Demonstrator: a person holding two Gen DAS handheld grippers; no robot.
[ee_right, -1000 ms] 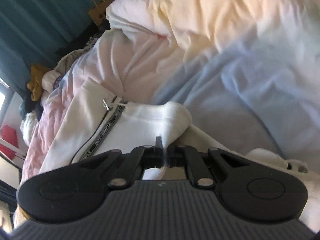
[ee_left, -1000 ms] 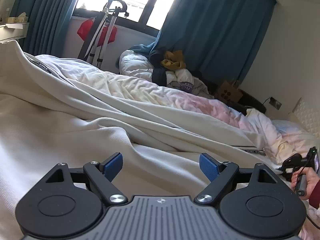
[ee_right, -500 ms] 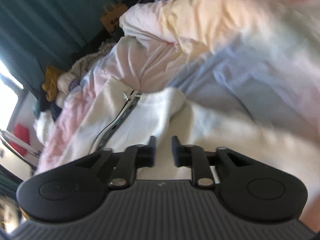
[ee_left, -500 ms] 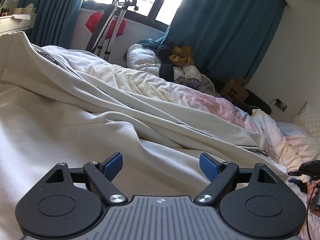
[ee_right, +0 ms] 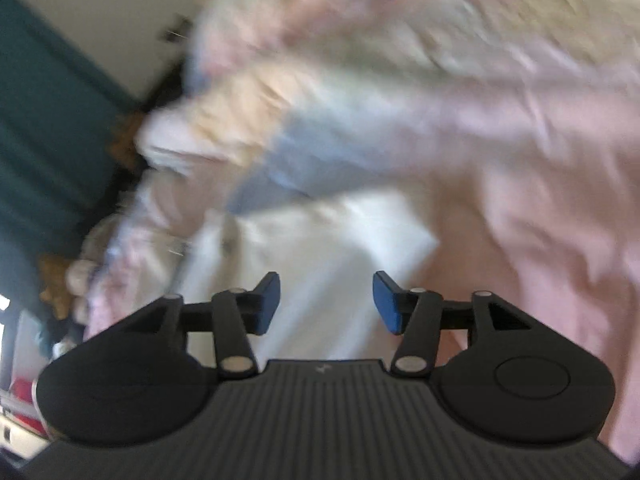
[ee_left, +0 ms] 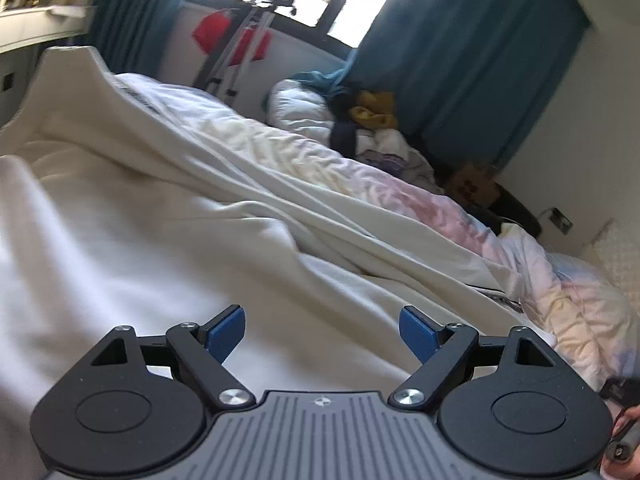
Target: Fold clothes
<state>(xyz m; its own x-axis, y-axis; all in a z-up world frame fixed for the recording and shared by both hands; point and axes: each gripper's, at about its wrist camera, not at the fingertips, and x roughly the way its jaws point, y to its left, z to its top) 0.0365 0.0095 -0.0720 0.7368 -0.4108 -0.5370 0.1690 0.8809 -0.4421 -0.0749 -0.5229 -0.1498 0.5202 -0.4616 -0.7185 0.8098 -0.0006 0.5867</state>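
A cream-white zip jacket (ee_left: 168,216) lies spread across the bed in the left wrist view, its zip edge (ee_left: 500,296) at the right. My left gripper (ee_left: 322,332) is open and empty just above the jacket's cloth. In the blurred right wrist view the same white jacket (ee_right: 320,256) lies below my right gripper (ee_right: 326,302), which is open with nothing between its blue pads.
A pastel pink, yellow and blue duvet (ee_left: 420,200) covers the bed beyond the jacket; it also shows in the right wrist view (ee_right: 520,152). A pile of clothes (ee_left: 360,116) sits by teal curtains (ee_left: 460,64). A stand (ee_left: 240,48) stands under the window.
My right gripper was shut on the jacket's white cloth, then opened and let it go; it is now moving fast, blurring its view. My left gripper stayed open and tilted slightly.
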